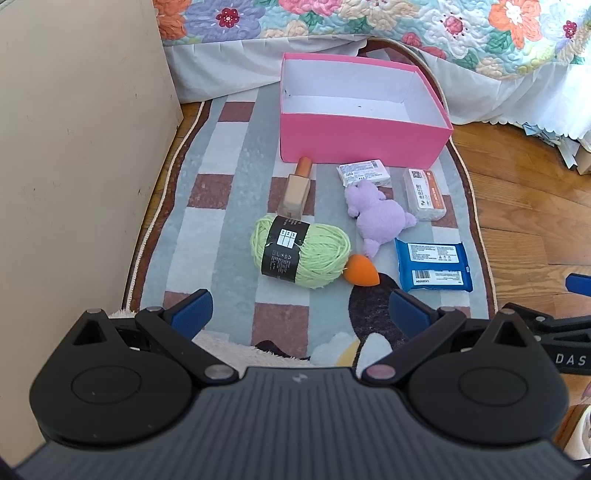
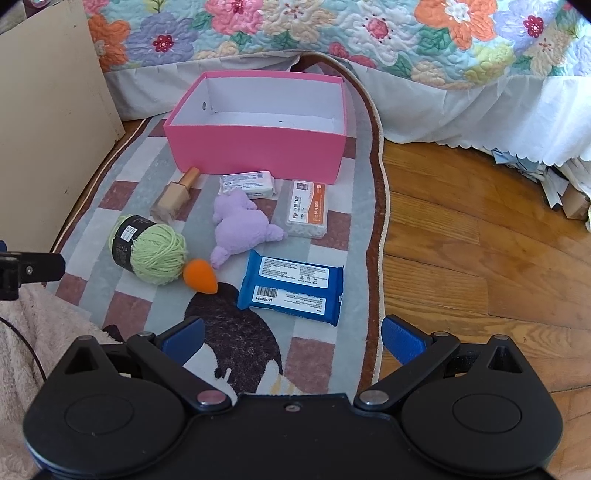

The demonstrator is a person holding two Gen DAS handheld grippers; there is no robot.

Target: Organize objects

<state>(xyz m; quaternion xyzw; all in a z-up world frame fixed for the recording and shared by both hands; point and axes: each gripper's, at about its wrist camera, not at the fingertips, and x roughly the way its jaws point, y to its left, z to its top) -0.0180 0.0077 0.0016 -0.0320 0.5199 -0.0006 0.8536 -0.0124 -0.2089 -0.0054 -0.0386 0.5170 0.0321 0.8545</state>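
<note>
An empty pink box (image 1: 364,142) (image 2: 258,146) stands at the far end of a checked rug. In front of it lie a foundation bottle (image 1: 295,192) (image 2: 175,197), a green yarn ball (image 1: 299,251) (image 2: 149,249), an orange sponge (image 1: 362,275) (image 2: 201,278), a purple plush toy (image 1: 376,218) (image 2: 240,227), a white packet (image 1: 364,172) (image 2: 247,183), a clear box with an orange label (image 1: 424,194) (image 2: 308,208) and a blue wipes pack (image 1: 432,266) (image 2: 291,286). My left gripper (image 1: 301,314) and right gripper (image 2: 291,334) hover open and empty, nearer than all the objects.
A cream cabinet panel (image 1: 74,147) stands at the left. A bed with a floral quilt (image 2: 332,33) and white skirt runs along the back. Wooden floor (image 2: 480,258) lies right of the rug (image 1: 229,184). A fluffy cream fabric (image 2: 33,332) sits at the near left.
</note>
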